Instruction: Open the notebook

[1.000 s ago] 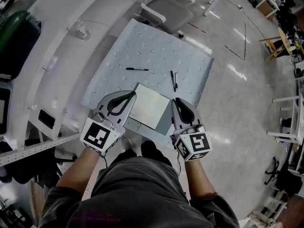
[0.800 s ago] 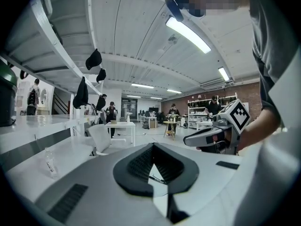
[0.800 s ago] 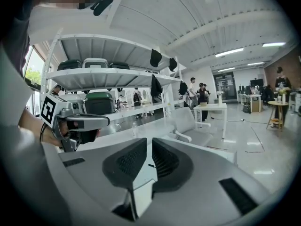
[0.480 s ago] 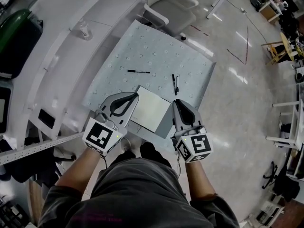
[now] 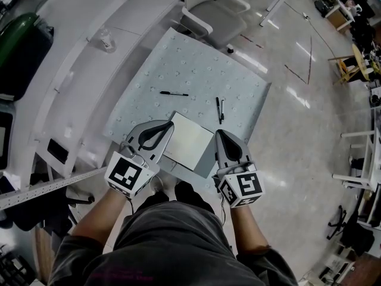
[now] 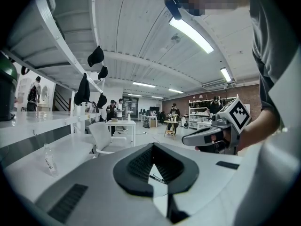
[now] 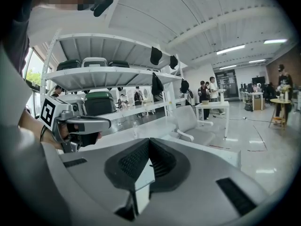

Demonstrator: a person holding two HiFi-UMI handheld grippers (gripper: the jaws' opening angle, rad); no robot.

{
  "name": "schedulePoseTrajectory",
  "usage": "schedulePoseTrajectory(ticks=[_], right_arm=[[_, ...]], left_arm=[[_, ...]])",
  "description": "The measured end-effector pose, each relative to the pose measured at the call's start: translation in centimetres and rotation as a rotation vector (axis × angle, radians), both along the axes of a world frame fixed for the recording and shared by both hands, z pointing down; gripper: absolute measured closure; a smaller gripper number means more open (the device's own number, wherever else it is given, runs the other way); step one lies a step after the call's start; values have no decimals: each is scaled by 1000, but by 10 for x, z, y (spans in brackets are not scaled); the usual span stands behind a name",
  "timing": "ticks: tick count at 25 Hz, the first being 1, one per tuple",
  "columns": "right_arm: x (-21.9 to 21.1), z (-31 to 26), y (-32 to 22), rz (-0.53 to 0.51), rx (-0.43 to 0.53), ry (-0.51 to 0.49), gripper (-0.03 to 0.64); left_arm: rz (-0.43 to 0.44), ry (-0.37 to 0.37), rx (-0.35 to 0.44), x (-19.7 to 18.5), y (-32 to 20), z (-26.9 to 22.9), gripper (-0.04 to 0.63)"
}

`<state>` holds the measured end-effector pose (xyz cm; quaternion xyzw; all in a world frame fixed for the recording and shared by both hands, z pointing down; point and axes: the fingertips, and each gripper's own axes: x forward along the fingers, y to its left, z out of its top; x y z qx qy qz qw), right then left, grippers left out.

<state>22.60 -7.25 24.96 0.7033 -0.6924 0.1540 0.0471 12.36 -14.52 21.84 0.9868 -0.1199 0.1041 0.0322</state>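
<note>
The notebook (image 5: pixel 189 139) was seen closed at the near edge of the bench (image 5: pixel 196 70). Its right edge was pinched by the right gripper (image 5: pixel 218 133), whose jaws had just been closing. The left gripper (image 5: pixel 170 124), jaws together, was held at its left edge, both pointed slightly downward.

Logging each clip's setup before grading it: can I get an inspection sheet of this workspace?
Surface: pale dotted mat, lying flat.
Job's things: notebook, closed, at the mat's near edge.
Clutter: one pen and two more pens beyond the notebook.
Grippers: left claw appears clamped on the notebook's left edge; right claw has just closed on its right edge.
Cables: thin lead under the left cube.
Surroundings: chair, white shelving, people far off.
</note>
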Motion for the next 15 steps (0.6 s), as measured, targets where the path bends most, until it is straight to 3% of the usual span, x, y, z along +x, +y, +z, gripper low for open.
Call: schedulePoseTrajectory(ticks=[15], right_arm=[[2,12,-4,1,-21,-20,612]], left_arm=[[-3,-12,-38,3,2,13,595]])
